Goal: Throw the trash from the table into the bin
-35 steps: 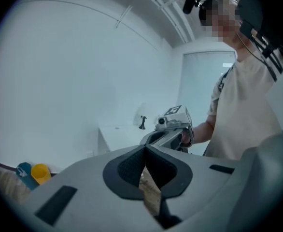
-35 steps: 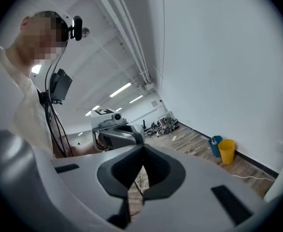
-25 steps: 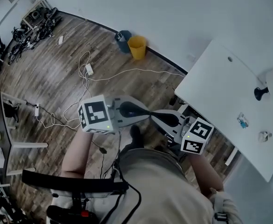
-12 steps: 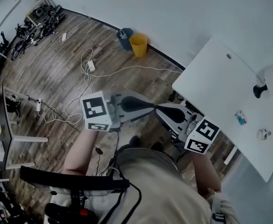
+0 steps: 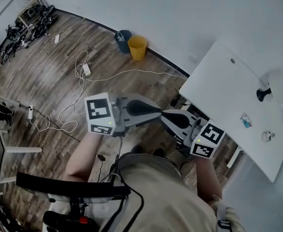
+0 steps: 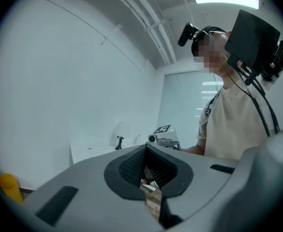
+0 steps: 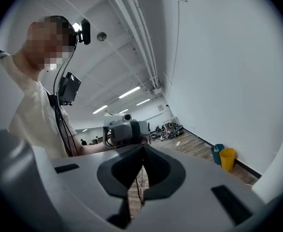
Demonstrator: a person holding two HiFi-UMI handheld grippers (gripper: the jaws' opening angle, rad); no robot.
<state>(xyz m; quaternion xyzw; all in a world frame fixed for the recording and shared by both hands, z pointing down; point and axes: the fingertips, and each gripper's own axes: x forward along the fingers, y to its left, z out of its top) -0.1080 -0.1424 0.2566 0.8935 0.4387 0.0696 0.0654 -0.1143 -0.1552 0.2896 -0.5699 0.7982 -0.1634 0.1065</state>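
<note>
Both grippers hang in front of the person's body, over the wooden floor and left of the white table [image 5: 219,88]. My left gripper [image 5: 157,111] points right and my right gripper [image 5: 164,116] points left, tips almost meeting. Each is shut with nothing between its jaws, as the left gripper view [image 6: 145,148] and the right gripper view [image 7: 142,150] show. Two small pieces of trash lie on the table: a blue-and-white one [image 5: 246,121] and a pale one [image 5: 266,137]. The yellow bin [image 5: 137,47] stands by the far wall, also seen in the gripper views [image 6: 10,187] [image 7: 227,158].
A blue bin [image 5: 122,40] stands beside the yellow one. A black object [image 5: 261,94] sits on the table's far side. White cables and a power strip [image 5: 86,70] trail over the floor. Equipment is piled at the far left corner [image 5: 21,30].
Both grippers have lifted slightly and stay tip to tip, still shut. The head view has shifted a little, so the bins and table sit slightly differently in the picture.
</note>
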